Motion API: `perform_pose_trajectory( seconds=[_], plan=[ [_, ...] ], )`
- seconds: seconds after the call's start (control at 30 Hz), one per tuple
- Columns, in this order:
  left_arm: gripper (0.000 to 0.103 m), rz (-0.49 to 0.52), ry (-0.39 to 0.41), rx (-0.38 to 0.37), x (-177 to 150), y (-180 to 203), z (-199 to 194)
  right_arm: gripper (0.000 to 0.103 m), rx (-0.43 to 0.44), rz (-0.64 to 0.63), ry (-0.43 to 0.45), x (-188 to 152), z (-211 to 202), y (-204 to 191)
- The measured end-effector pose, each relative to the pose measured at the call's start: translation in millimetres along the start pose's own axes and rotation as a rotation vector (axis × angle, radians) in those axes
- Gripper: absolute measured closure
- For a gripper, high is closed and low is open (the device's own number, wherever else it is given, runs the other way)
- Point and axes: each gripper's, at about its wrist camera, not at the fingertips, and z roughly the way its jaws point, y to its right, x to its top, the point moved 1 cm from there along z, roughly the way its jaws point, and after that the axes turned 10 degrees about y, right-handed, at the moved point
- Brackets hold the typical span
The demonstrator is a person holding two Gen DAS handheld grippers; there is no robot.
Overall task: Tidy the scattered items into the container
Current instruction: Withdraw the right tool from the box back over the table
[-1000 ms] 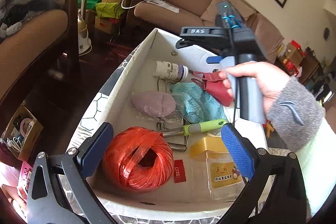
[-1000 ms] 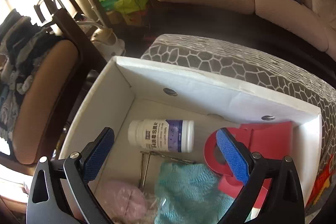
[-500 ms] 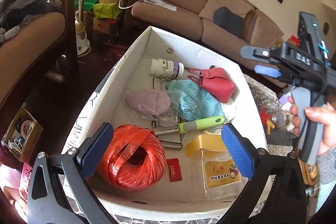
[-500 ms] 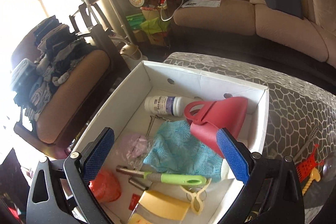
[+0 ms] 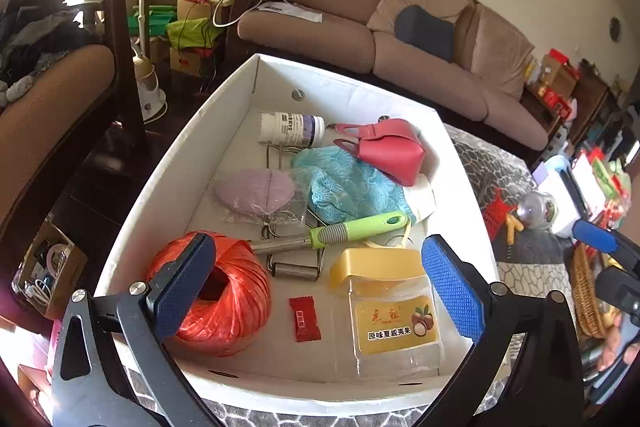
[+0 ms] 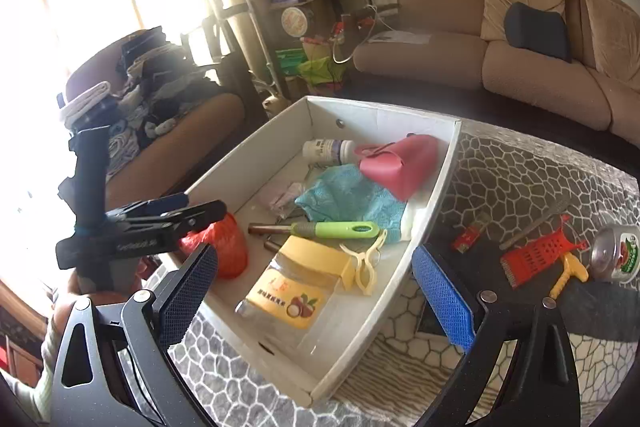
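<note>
You are holding the right gripper (image 6: pixel 316 291) spread and empty; swing it toward the red grater (image 6: pixel 532 255), probably next, lying beyond its right jaw.

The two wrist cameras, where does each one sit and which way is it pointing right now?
Left wrist: on the left claw, above the near end of the white box, looking down its length toward the sofa; its own open fingers show, and the right claw at the right edge.
Right wrist: on the right claw, at the box's near right corner, facing the window; its open fingers and the left claw show.
Shared: box, red pouch, green-handled tool, sofa.
</note>
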Motion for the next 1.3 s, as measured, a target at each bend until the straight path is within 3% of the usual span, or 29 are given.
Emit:
perform_pose_trajectory(
  seconds=[0.2, 0.5, 0.6, 0.77, 1.1, 1.3],
  plan=[
    [0.0, 0.056, -0.009, -0.028, -10, 38, -4, 0.003, -0.037, 0.0, 0.073, -36, -54, 15],
    [0.0, 0.039, 0.001, -0.253, -24, 115, -8, 0.003, -0.169, 0.131, 0.152, -81, -98, 88],
    [0.0, 0.062, -0.001, -0.288, -30, 139, -5, 0.003, -0.214, 0.204, 0.156, -94, -103, 120],
    [0.0, 0.134, 0.006, -0.297, -41, 177, -1, 0.003, -0.27, 0.336, 0.149, -110, -107, 166],
    [0.0, 0.294, -0.025, -0.248, -94, 260, 12, 0.003, -0.363, 0.323, 0.21, -111, -132, 187],
    [0.0, 0.325, -0.003, -0.083, -131, 286, 45, 0.003, -0.399, 0.366, 0.249, -115, -158, 206]
  ],
)
